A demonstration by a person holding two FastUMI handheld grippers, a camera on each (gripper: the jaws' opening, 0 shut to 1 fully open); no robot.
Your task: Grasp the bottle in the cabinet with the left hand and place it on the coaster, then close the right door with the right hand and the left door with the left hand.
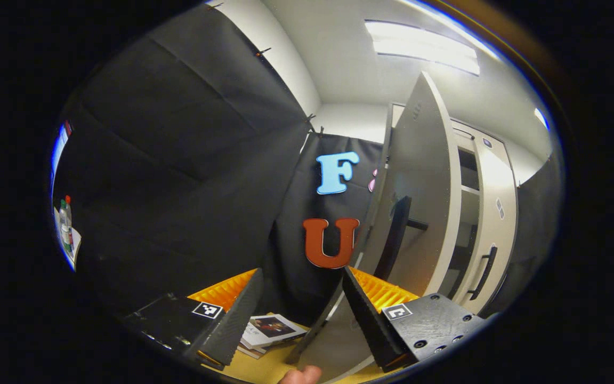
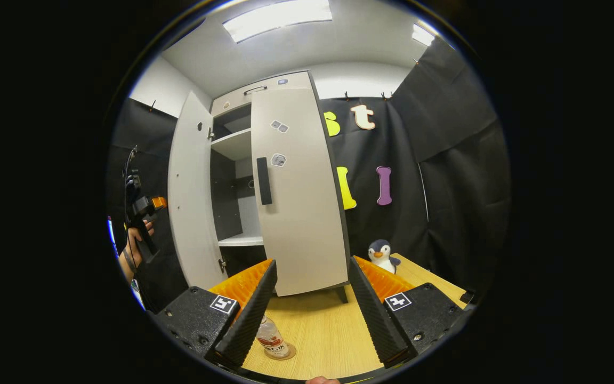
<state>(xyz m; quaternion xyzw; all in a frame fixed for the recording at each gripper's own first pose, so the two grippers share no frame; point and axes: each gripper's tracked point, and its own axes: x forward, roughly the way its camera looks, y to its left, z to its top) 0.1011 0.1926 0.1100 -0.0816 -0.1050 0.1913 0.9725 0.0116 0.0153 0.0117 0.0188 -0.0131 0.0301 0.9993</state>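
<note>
With the clear bottle already on its round coaster, the wide-spread, empty left gripper should press the pale grey left door flat and steadily.

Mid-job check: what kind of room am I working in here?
Probably a recording booth staged as a home corner: black cloth walls hung around a wooden table, with a white cabinet, a penguin toy and office strip lights overhead.

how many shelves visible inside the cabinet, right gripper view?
2. An upper shelf sits near the top of the open cabinet, and a lower shelf lies near its bottom. The right door covers much of the interior, so more may be hidden.
</note>
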